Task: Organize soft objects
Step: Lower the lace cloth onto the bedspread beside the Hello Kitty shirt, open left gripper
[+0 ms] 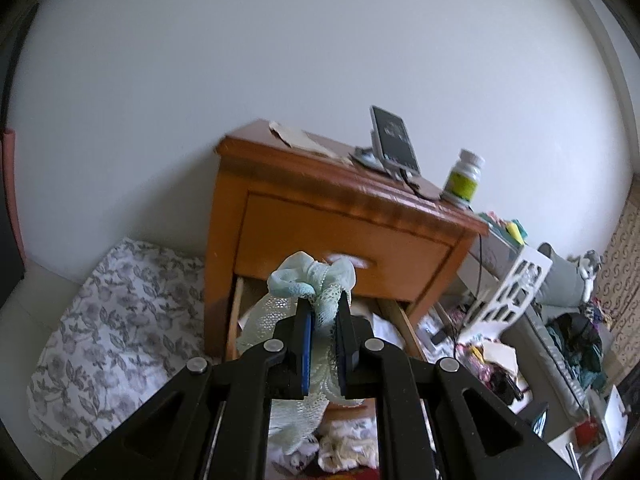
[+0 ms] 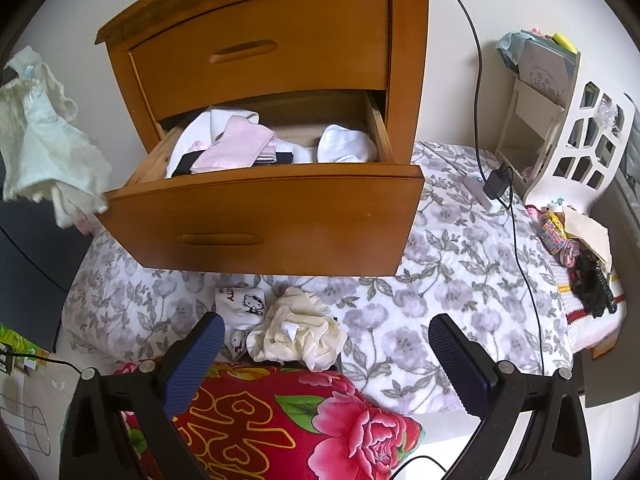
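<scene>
The left hand-held gripper [image 1: 325,312] is clamped on a pale green lace garment [image 1: 316,288], raised in front of the wooden nightstand [image 1: 344,220]. The right hand-held gripper [image 2: 324,340] stands wide open above a red floral pillow [image 2: 288,420]. Beyond it, a crumpled cream cloth [image 2: 298,330] and Hello Kitty socks [image 2: 244,306] lie on the floral bedspread [image 2: 440,280], below the front edge of the open lower drawer [image 2: 264,216], which holds folded clothes [image 2: 232,144] with spare room at its right.

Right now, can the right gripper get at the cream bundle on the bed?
Probably yes. The right gripper is open and empty, and the cream cloth bundle lies uncovered on the floral bedspread just ahead between its fingers. The open drawer overhangs farther back, apparently clear.
</scene>
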The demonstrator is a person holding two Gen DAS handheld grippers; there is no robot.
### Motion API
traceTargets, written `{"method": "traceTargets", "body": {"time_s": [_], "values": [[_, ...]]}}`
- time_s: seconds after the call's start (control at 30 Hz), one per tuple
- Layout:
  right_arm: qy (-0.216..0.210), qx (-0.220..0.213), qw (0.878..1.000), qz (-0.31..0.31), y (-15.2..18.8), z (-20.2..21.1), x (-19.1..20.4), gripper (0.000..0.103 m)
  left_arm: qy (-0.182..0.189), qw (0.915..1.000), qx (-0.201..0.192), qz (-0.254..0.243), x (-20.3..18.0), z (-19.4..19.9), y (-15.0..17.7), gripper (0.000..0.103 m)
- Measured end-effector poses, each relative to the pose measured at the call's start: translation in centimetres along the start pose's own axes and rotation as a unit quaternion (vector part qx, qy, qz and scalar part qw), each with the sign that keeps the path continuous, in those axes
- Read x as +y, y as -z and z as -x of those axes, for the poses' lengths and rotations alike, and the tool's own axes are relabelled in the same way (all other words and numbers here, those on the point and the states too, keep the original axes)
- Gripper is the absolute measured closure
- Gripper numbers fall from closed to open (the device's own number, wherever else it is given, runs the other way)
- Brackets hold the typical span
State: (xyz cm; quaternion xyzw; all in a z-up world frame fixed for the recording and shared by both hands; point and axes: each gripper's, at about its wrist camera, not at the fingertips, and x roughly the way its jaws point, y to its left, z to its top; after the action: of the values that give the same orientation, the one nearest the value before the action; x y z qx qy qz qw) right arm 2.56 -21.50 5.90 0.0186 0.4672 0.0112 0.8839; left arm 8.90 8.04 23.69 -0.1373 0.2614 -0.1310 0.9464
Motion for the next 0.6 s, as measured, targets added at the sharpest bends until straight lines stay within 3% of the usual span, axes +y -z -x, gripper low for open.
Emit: {"method": "traceTargets", "body": {"time_s": [0.6], "values": [[-0.002,0.005,1.0,-0.005,0.4,-0.4,-0.3,0.0,0.061,0.9918,0.11,-0.024,-3.2,-3.8,5.7,0.093]]}}
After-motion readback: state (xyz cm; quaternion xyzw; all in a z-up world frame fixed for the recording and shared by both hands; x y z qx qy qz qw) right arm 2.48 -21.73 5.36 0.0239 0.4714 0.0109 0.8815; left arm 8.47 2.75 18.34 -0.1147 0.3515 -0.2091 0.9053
